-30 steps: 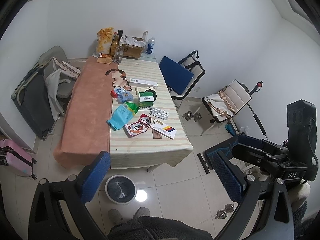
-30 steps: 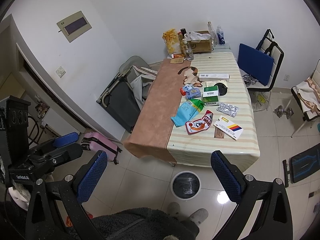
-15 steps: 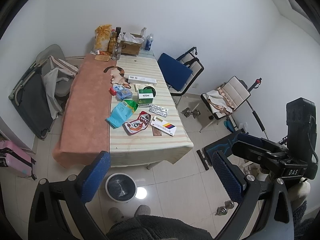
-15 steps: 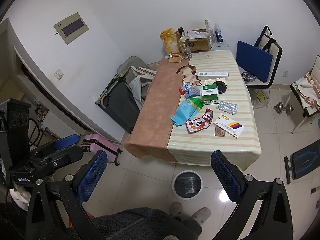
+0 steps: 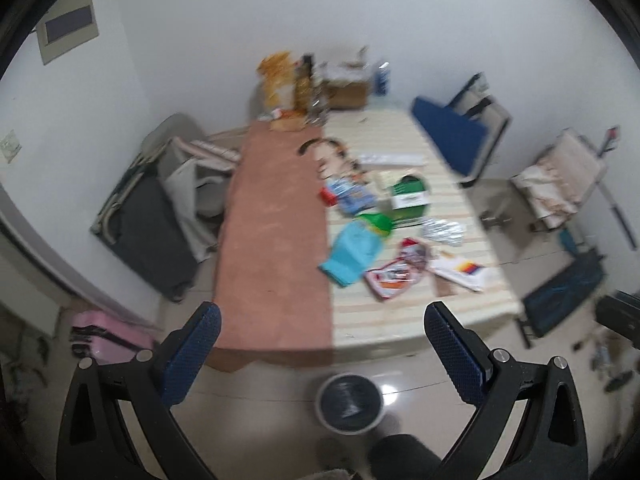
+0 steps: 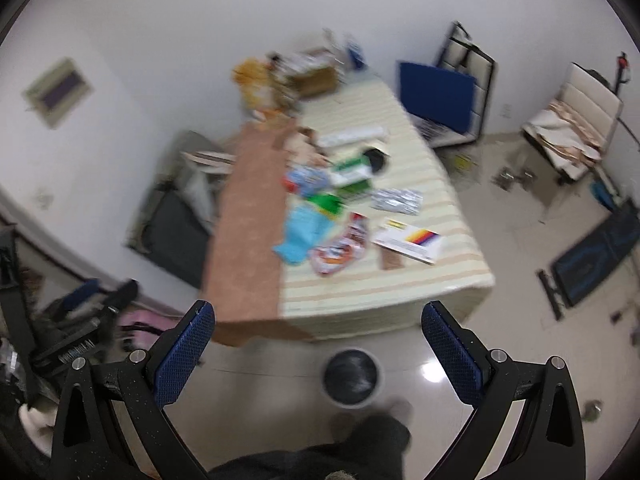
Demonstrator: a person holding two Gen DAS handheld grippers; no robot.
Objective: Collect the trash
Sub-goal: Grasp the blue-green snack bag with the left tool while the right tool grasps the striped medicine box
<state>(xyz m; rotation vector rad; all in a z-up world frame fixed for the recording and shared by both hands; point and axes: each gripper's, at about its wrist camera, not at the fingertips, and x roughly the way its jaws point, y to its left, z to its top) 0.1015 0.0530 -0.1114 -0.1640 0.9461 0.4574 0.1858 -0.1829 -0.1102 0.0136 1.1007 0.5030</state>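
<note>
Both views are motion-blurred and look down on a long table strewn with litter: a light-blue packet, a red-and-white wrapper, a silver blister pack, a white box with colour stripes and a green box. A round bin stands on the floor before the table. My left gripper and right gripper are both open, empty, and well short of the table.
A folded cot and clothes lie left of the table, with a pink suitcase nearer me. A blue-cushioned chair and a beige chair stand at the right. Bottles and a cardboard box crowd the far end.
Both cameras have swung and moved closer, so the table looms larger and more central. The left view turned left; the right gripper slid out to its right edge. Both grippers stay open.
</note>
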